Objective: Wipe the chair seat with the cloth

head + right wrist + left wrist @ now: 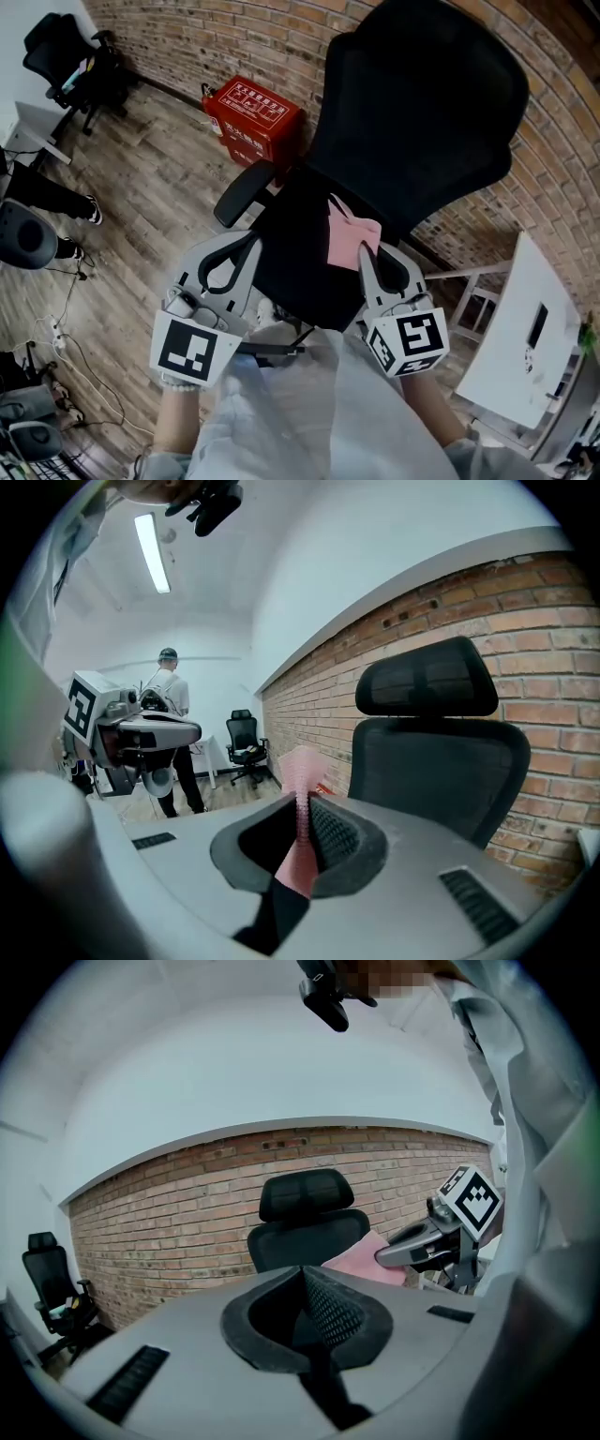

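A black office chair stands in front of me, its seat (300, 258) below the tall backrest (422, 103). My right gripper (364, 251) is shut on a pink cloth (350, 234), which hangs over the seat's right part near the backrest. In the right gripper view the cloth (302, 771) stands up between the closed jaws (305, 829). My left gripper (251, 244) hovers at the seat's left edge, shut with nothing in it. In the left gripper view its pads (323, 1302) meet, and the chair (305, 1232) and cloth (361, 1262) lie beyond.
The chair's left armrest (242, 192) juts out near my left gripper. A red box (253, 117) sits by the brick wall behind it. A white table (520, 328) stands at the right. Another black chair (66, 52) and a person's legs (47, 192) are far left.
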A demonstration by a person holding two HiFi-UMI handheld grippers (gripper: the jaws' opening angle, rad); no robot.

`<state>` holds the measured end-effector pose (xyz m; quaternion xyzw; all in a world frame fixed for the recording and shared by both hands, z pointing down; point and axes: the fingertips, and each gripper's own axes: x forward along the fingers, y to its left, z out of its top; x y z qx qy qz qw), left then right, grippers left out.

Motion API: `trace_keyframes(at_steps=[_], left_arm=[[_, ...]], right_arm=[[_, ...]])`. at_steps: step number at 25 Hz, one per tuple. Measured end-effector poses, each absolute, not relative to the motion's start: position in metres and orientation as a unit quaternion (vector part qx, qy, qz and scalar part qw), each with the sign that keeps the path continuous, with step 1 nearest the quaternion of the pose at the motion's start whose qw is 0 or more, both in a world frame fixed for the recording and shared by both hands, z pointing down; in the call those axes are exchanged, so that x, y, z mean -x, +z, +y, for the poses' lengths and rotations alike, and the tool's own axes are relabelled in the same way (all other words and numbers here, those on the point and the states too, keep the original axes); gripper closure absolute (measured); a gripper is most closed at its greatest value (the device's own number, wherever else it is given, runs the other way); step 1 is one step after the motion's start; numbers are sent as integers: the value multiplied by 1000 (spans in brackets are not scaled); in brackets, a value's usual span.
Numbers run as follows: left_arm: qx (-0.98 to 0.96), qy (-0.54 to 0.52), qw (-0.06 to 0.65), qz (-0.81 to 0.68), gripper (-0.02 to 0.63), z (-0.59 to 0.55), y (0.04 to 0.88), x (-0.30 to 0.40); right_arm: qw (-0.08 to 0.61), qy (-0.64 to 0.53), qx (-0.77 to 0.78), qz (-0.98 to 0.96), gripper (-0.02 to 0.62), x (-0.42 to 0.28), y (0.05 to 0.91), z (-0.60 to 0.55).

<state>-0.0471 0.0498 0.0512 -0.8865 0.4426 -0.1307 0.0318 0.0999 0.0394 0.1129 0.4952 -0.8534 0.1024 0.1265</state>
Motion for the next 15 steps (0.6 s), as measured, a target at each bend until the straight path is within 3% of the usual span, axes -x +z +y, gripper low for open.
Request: trace_keyframes(at_steps=[15], left_arm=[[885,-128,32,447,588,55,51,38]], right_arm=[[134,89,-476,-865,543,-94,105,39]])
